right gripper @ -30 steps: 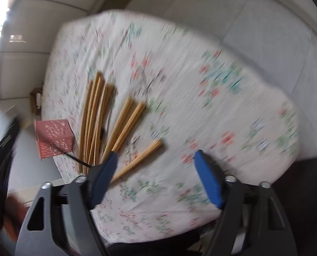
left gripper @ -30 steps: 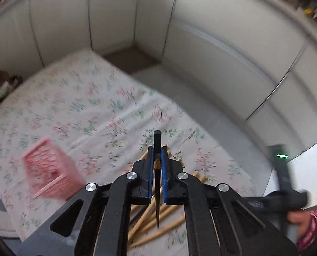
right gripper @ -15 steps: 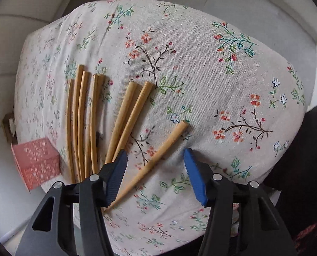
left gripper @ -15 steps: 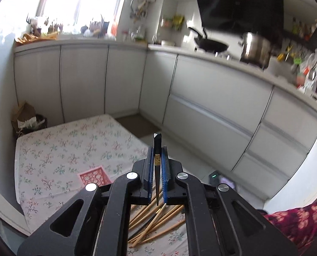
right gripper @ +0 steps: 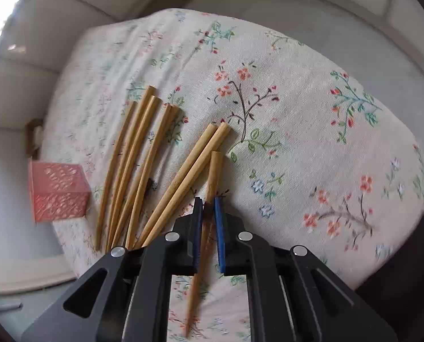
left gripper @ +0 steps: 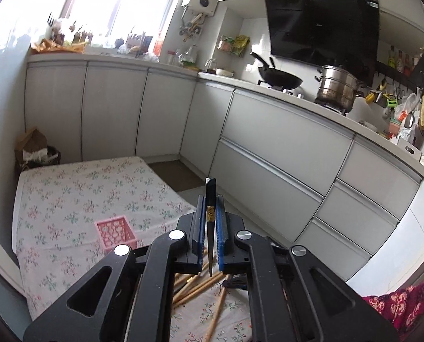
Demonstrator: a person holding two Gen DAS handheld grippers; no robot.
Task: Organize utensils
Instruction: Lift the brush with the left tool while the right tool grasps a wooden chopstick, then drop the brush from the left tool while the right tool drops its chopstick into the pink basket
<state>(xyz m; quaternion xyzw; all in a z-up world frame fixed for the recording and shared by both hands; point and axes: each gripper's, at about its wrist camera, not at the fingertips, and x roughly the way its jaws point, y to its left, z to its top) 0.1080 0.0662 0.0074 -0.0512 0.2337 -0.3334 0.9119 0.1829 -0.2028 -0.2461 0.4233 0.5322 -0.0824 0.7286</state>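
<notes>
My left gripper point(left gripper: 210, 216) is shut on a black chopstick point(left gripper: 210, 199), held upright above the table. A pink basket point(left gripper: 115, 230) stands on the floral tablecloth point(left gripper: 69, 193) ahead to the left. My right gripper point(right gripper: 209, 213) is shut on a wooden chopstick point(right gripper: 213, 176) that lies on the cloth. Several more wooden chopsticks point(right gripper: 137, 156) lie fanned to its left, and the pink basket point(right gripper: 58, 192) stands at the table's left edge. Wooden chopsticks point(left gripper: 194, 285) also show under my left gripper.
White kitchen cabinets point(left gripper: 269, 148) run along the far side, with a wok point(left gripper: 280, 79) and a steel pot point(left gripper: 338, 89) on the counter. A paper bag point(left gripper: 30, 148) sits on the floor past the table's far end. A dark chopstick piece point(right gripper: 150, 183) shows among the wooden ones.
My right gripper has come down and shut on the single wooden chopstick, turning it upright in view. My left gripper has tilted up with the black chopstick, bringing the kitchen into view.
</notes>
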